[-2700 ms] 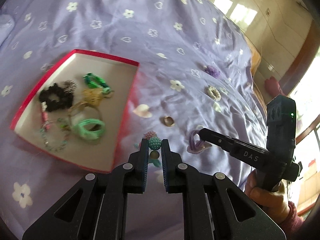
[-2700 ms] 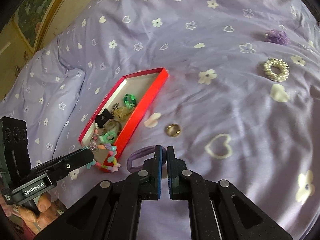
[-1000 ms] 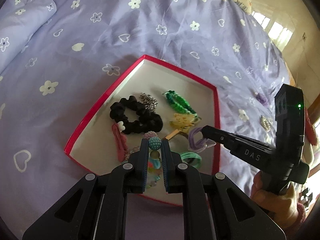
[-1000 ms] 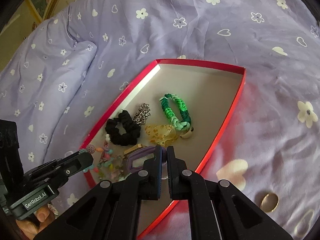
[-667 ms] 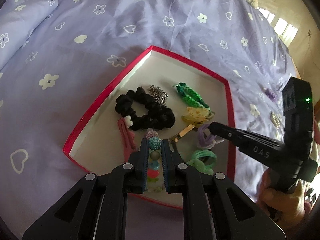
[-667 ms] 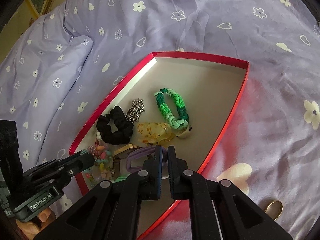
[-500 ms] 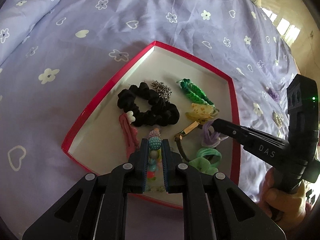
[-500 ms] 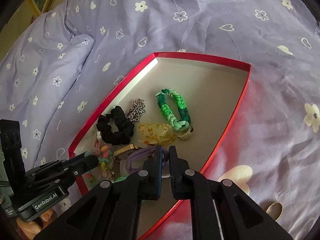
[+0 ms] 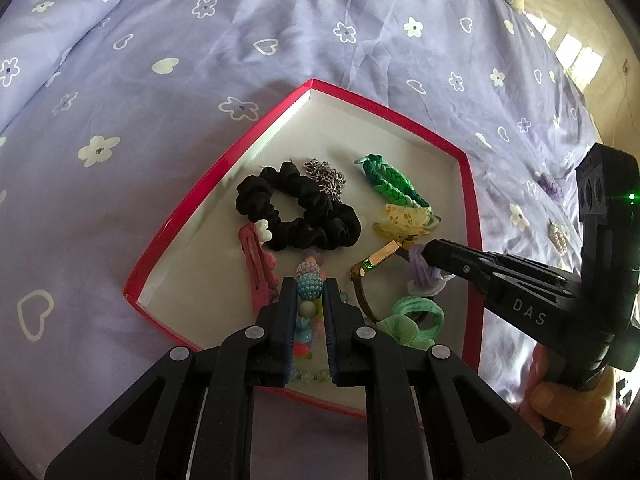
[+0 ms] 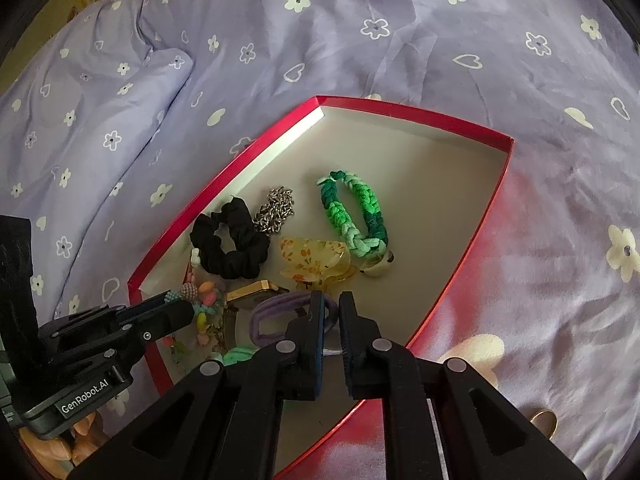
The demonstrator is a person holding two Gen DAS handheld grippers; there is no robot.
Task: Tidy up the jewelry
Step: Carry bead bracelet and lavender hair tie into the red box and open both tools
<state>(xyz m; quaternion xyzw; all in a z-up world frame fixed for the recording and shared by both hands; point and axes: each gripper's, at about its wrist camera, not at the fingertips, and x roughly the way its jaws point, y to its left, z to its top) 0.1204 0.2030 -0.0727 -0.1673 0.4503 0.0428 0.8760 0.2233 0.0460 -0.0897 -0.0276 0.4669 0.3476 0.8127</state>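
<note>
where lettering shows: "das" on right gripper [image 9: 424,250], "genrobot.ai" on left gripper [image 10: 176,312]

left gripper [image 9: 308,292]: jaws closed, tilted downward | right gripper [image 10: 331,306]: jaws opening, tilted downward

Daylit, moderately bright, soft throughout. Strongest light at upper right of the left wrist view, with blown-out glare on the sunlit floor [image 9: 576,52] beyond the bed [image 9: 320,40]. Reddish reflected glow on the bedsheet beside the red box rim [image 10: 460,272] in the right wrist view. Heavy fisheye curvature, black vignetted corners. Sharp centre, softened edges; foreground tool arms dark, nearly featureless.
</note>
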